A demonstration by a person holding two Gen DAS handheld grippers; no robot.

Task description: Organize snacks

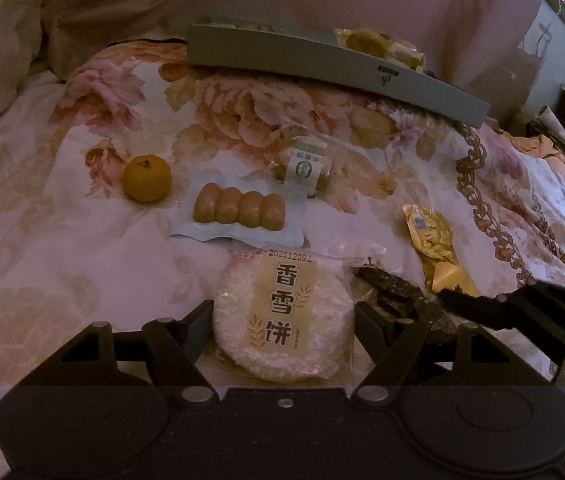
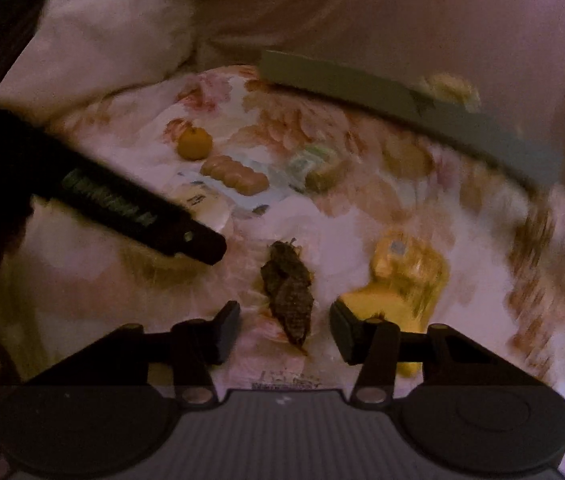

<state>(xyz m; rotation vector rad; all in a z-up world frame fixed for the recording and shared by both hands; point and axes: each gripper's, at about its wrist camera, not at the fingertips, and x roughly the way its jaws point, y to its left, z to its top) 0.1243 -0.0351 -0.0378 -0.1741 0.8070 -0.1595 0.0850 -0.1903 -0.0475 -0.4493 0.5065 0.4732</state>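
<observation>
The rice cracker [image 1: 282,316] lies in its clear wrapper on the quilt [image 1: 62,264], between the fingers of the left gripper [image 1: 284,326]; these stand about as wide as the cracker, close at its edges, but whether the pads press on it I cannot tell. Probably it is the next snack bound for the tray [image 1: 322,64] at the far side, which already holds wrapped cakes [image 1: 366,42]. Just to its right a dark snack [image 2: 288,286] sits between the apart fingers of the right gripper [image 2: 284,330], untouched, likely lined up for a grab. Beyond lie the rolls [image 1: 239,209], a small green-labelled packet [image 1: 304,166], a tangerine [image 1: 146,178] and a yellow packet [image 1: 432,240], all loose. The floral quilt is soft and rumpled, so nothing rests flat. Pale bedding rises behind the tray; the light is dim
</observation>
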